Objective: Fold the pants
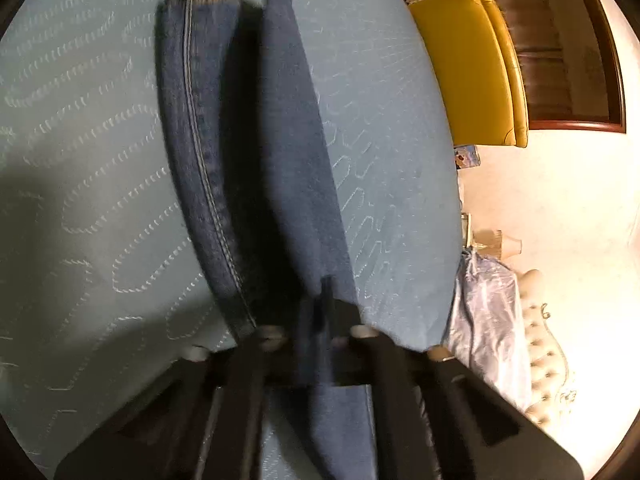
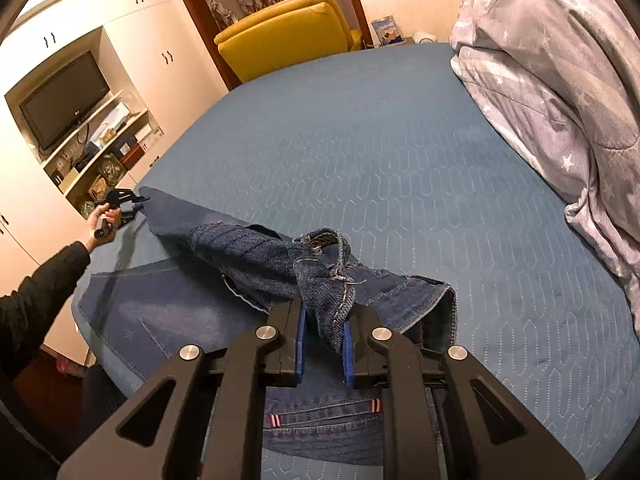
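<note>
We have the jeans (image 2: 256, 264) on the near left part of the blue bed (image 2: 400, 152), part spread flat and part lifted. In the right wrist view the seat lies flat at the near edge, with red-striped tags just under our tongs, while a twisted, frayed hem rises from the pile. Our right gripper (image 2: 322, 344) has its blue pads (image 2: 300, 344) closed narrow on that hem. Far to the left, our left gripper (image 2: 136, 204) pinches the other end of the denim at the bed's left edge, held in the left hand (image 2: 106, 220). In the left wrist view the jeans (image 1: 248, 168) hang as two long folds over the bed (image 1: 80, 160), and the left gripper (image 1: 320, 332) is clamped on the cloth. A grey star-print duvet (image 2: 560, 80) is heaped on the bed's right side. Beyond the far edge stands a yellow armchair (image 2: 288, 32); a TV (image 2: 64, 100) sits in the wall unit at left.
</note>
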Demonstrator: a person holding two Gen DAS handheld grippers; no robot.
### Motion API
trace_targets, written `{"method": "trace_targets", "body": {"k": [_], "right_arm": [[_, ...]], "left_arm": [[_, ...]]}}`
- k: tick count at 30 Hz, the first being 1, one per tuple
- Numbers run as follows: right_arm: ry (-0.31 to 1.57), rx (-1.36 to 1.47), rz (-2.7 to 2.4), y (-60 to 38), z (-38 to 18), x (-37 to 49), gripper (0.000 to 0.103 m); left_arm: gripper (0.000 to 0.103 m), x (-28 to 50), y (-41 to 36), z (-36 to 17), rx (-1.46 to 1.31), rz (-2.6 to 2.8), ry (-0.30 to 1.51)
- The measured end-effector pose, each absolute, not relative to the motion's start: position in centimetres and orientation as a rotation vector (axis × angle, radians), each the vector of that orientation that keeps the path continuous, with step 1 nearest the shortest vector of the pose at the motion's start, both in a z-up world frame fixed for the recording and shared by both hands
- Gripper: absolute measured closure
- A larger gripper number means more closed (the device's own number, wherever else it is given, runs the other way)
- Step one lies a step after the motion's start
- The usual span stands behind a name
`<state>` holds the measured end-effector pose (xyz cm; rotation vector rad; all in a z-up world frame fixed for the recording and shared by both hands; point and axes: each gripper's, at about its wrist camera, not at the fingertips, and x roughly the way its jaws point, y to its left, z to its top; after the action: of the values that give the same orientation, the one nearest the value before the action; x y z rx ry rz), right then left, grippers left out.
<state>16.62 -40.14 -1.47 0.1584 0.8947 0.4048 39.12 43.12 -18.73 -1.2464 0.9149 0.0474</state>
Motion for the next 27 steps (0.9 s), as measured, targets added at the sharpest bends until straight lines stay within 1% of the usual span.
{"method": "trace_targets", "body": {"k": [2, 4, 7, 9, 11, 12, 14, 15, 16, 17, 18, 19, 20, 22, 24, 27], "right_arm": [[0.905, 0.147, 0.402, -40.4, -1.7, 16.8, 0.088], [0.904, 0.133, 0.412, -40.7, -1.6, 16.9, 0.088], [0.899, 0.11, 0.442, -42.2, -1.6, 16.6, 0.087], [0.923, 0.115, 0.464, -44.0, -2.3, 16.1, 0.087], [0.958, 0.131, 0.48, -45.6, -3.9, 15.2, 0.087], [0.985, 0.132, 0.486, -46.1, -5.1, 14.6, 0.087], [1.038, 0.148, 0.482, -46.8, -7.7, 13.4, 0.084], [1.062, 0.17, 0.47, -47.2, -9.0, 12.9, 0.079], [1.083, 0.193, 0.453, -47.6, -10.2, 12.4, 0.069], [1.11, 0.234, 0.426, -48.2, -11.8, 11.8, 0.056], [1.132, 0.27, 0.393, -48.6, -12.8, 11.2, 0.05], [1.145, 0.309, 0.343, -49.2, -13.4, 10.3, 0.046], [1.147, 0.337, 0.319, -49.6, -13.6, 9.7, 0.044], [1.119, 0.452, 0.238, -50.9, -13.4, 7.4, 0.042], [1.088, 0.607, 0.191, -52.2, -13.3, 5.5, 0.042], [1.066, 0.749, 0.159, -51.9, -13.4, 3.9, 0.042]], "left_arm": [[0.101, 38.1, 43.2, -17.2, -1.228, 0.058, 0.906], [0.101, 35.7, 43.2, -14.3, -1.197, 0.063, 0.883], [0.101, 27.8, 42.6, -8.9, -1.134, 0.085, 0.832], [0.101, 21.5, 41.6, -7.0, -1.067, 0.113, 0.835], [0.101, 14.9, 40.8, -7.5, -1.083, 0.136, 0.851], [0.101, 11.5, 40.4, -8.6, -1.086, 0.159, 0.87], [0.101, 7.1, 39.8, -11.1, -1.084, 0.191, 0.898], [0.101, 5.4, 39.4, -13.2, -1.093, 0.2, 0.932], [0.101, 4.2, 39.3, -15.2, -1.127, 0.196, 0.945], [0.101, 3.4, 39.2, -16.4, -1.137, 0.192, 0.947], [0.101, 2.9, 39.2, -17.2, -1.124, 0.192, 0.939], [0.101, 2.6, 39.2, -17.6, -1.13, 0.186, 0.927], [0.101, 2.5, 39.3, -17.8, -1.151, 0.173, 0.911], [0.101, 2.6, 39.3, -17.6, -1.131, 0.159, 0.901], [0.101, 3.1, 39.3, -17.4, -1.128, 0.143, 0.902], [0.101, 4.4, 38.8, -17.0, -1.123, 0.123, 0.895]]}}
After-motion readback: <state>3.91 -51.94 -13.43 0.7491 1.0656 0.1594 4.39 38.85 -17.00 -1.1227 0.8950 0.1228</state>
